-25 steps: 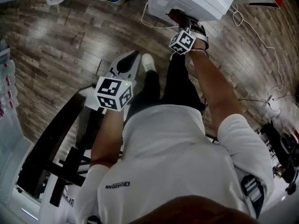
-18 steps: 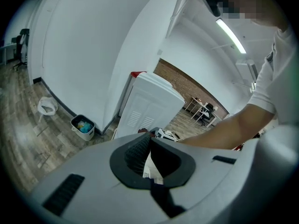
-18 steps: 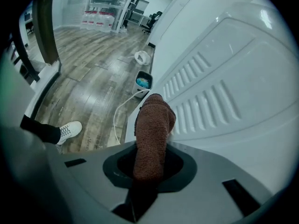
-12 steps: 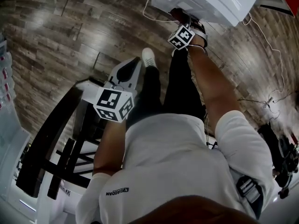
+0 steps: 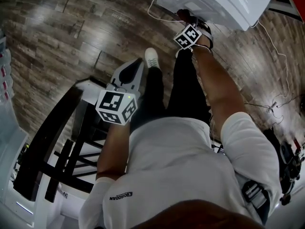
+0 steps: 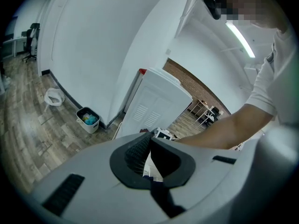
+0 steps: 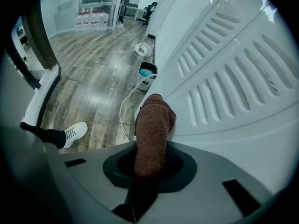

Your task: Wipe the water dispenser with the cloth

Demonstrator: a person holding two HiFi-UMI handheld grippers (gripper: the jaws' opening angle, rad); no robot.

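Observation:
The white water dispenser (image 5: pixel 214 1) stands at the top of the head view; its louvred panel (image 7: pixel 233 78) fills the right of the right gripper view. My right gripper (image 5: pixel 189 22) is shut on a brown cloth (image 7: pixel 154 122), and the cloth's end presses against the panel's lower edge. The right jaws (image 7: pixel 150 160) are mostly hidden by the cloth. My left gripper (image 5: pixel 129 73) hangs lower, beside the person's legs and away from the dispenser, with its jaws (image 6: pixel 150 143) together and nothing held. The dispenser (image 6: pixel 156 101) also shows in the left gripper view.
A white bin with blue contents (image 7: pixel 147 70) stands by the wall near the dispenser. A white cable (image 7: pixel 125 107) loops over the wooden floor. The person's white shoe (image 5: pixel 151 58) is just below the dispenser. A black and white frame (image 5: pixel 57 147) lies at the left.
The right gripper with the cloth has shifted slightly right along the dispenser's panel. The left gripper has stayed almost where it was.

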